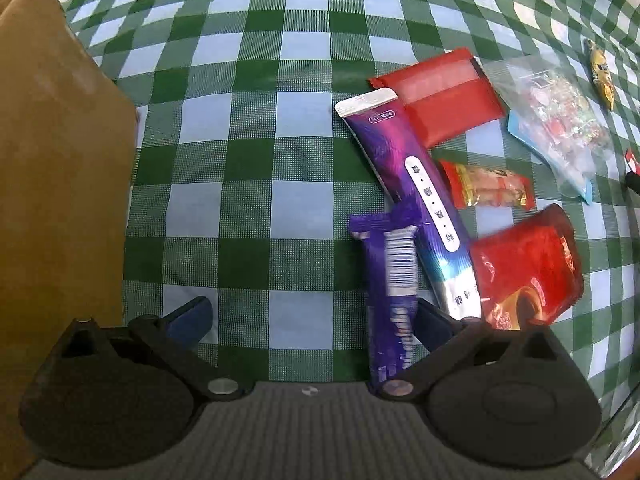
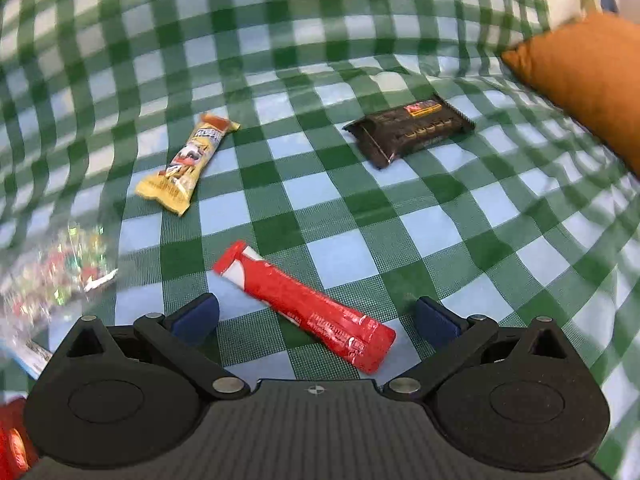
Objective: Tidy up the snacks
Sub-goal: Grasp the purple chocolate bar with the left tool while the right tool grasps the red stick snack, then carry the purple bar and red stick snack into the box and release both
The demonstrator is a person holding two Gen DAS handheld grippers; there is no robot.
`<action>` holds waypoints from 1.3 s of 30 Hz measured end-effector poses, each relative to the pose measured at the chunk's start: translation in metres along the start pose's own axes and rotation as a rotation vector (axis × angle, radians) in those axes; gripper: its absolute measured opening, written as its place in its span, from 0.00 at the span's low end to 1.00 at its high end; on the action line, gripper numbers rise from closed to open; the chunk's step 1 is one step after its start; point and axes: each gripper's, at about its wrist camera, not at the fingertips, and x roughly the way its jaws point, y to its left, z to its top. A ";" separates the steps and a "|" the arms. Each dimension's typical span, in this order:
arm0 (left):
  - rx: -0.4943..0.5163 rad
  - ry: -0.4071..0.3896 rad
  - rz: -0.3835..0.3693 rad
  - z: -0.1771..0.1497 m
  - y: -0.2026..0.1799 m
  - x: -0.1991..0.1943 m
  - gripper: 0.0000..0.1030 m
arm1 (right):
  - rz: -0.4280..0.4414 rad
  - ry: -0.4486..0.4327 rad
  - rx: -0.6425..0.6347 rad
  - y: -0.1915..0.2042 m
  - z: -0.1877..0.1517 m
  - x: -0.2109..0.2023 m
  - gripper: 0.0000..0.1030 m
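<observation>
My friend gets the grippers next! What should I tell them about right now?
Left gripper: open, holding nothing, low over the checked tablecloth. A purple bar lies by its right finger.
Right gripper: open, holding nothing. A red stick pack lies between its fingers, not gripped.
Also loose on the cloth: purple tube, flat red packet, clear candy bag, red pouch, small red-and-gold pack, yellow bar, dark brown bar.
Brown cardboard at the left may be the box.
Done: nothing visibly sorted. Left: every snack.
</observation>
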 end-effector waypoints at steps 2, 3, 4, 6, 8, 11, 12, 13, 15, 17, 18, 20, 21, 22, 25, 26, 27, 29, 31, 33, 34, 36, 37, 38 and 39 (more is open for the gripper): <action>-0.008 0.005 0.009 0.002 -0.001 -0.001 1.00 | 0.000 -0.021 -0.014 0.001 -0.005 -0.002 1.00; -0.013 0.004 0.017 0.003 -0.002 0.000 1.00 | -0.003 -0.030 -0.022 0.003 -0.006 -0.003 1.00; -0.024 0.001 0.034 0.001 -0.003 -0.003 0.98 | -0.003 -0.024 -0.034 0.005 -0.006 -0.004 1.00; -0.020 -0.014 0.026 -0.002 -0.008 -0.011 0.74 | 0.010 -0.028 -0.025 0.005 -0.006 -0.009 0.82; 0.031 -0.052 0.020 -0.006 -0.015 -0.024 0.29 | 0.020 -0.050 -0.032 0.007 -0.006 -0.017 0.51; 0.050 -0.055 -0.009 -0.010 -0.019 -0.032 0.15 | 0.051 -0.036 -0.023 0.005 -0.006 -0.025 0.19; 0.059 -0.059 -0.019 -0.012 -0.020 -0.036 0.15 | 0.059 -0.035 -0.023 0.004 -0.006 -0.028 0.12; 0.063 -0.065 -0.023 -0.014 -0.020 -0.040 0.15 | 0.059 -0.040 -0.023 0.004 -0.007 -0.032 0.02; 0.070 -0.085 -0.039 -0.018 -0.020 -0.053 0.15 | 0.054 -0.059 -0.021 0.004 -0.007 -0.047 0.02; 0.084 -0.120 -0.054 -0.026 -0.016 -0.071 0.15 | 0.072 -0.083 -0.021 0.006 -0.008 -0.066 0.02; 0.089 -0.135 -0.060 -0.029 -0.013 -0.079 0.15 | 0.077 -0.088 -0.026 0.007 -0.010 -0.075 0.02; 0.091 -0.150 -0.083 -0.036 -0.005 -0.098 0.15 | 0.084 -0.097 -0.027 0.012 -0.014 -0.100 0.02; 0.090 -0.159 -0.098 -0.041 -0.001 -0.110 0.15 | 0.096 -0.102 -0.026 0.014 -0.016 -0.112 0.02; 0.092 -0.169 -0.111 -0.045 0.008 -0.121 0.15 | 0.115 -0.117 -0.022 0.018 -0.020 -0.128 0.02; 0.113 -0.222 -0.137 -0.065 0.023 -0.157 0.15 | 0.180 -0.162 -0.018 0.033 -0.038 -0.186 0.02; 0.118 -0.239 -0.144 -0.074 0.030 -0.169 0.15 | 0.210 -0.177 -0.016 0.042 -0.047 -0.210 0.02; 0.121 -0.254 -0.149 -0.082 0.036 -0.181 0.15 | 0.239 -0.185 -0.012 0.048 -0.055 -0.228 0.02; 0.121 -0.282 -0.156 -0.098 0.053 -0.202 0.15 | 0.302 -0.198 -0.002 0.066 -0.078 -0.273 0.02; 0.117 -0.306 -0.160 -0.117 0.071 -0.223 0.15 | 0.375 -0.194 0.010 0.084 -0.098 -0.310 0.02; 0.106 -0.323 -0.157 -0.142 0.093 -0.244 0.15 | 0.440 -0.190 0.005 0.106 -0.122 -0.347 0.02; 0.101 -0.329 -0.154 -0.153 0.103 -0.253 0.15 | 0.461 -0.191 0.000 0.117 -0.131 -0.363 0.02; 0.087 -0.339 -0.144 -0.177 0.124 -0.266 0.15 | 0.509 -0.183 -0.013 0.142 -0.153 -0.395 0.02; 0.082 -0.343 -0.141 -0.189 0.135 -0.271 0.15 | 0.536 -0.171 -0.021 0.155 -0.165 -0.411 0.02; 0.075 -0.346 -0.138 -0.200 0.144 -0.276 0.15 | 0.555 -0.163 -0.030 0.166 -0.173 -0.422 0.02; 0.065 -0.346 -0.136 -0.212 0.154 -0.280 0.15 | 0.574 -0.155 -0.044 0.176 -0.181 -0.434 0.02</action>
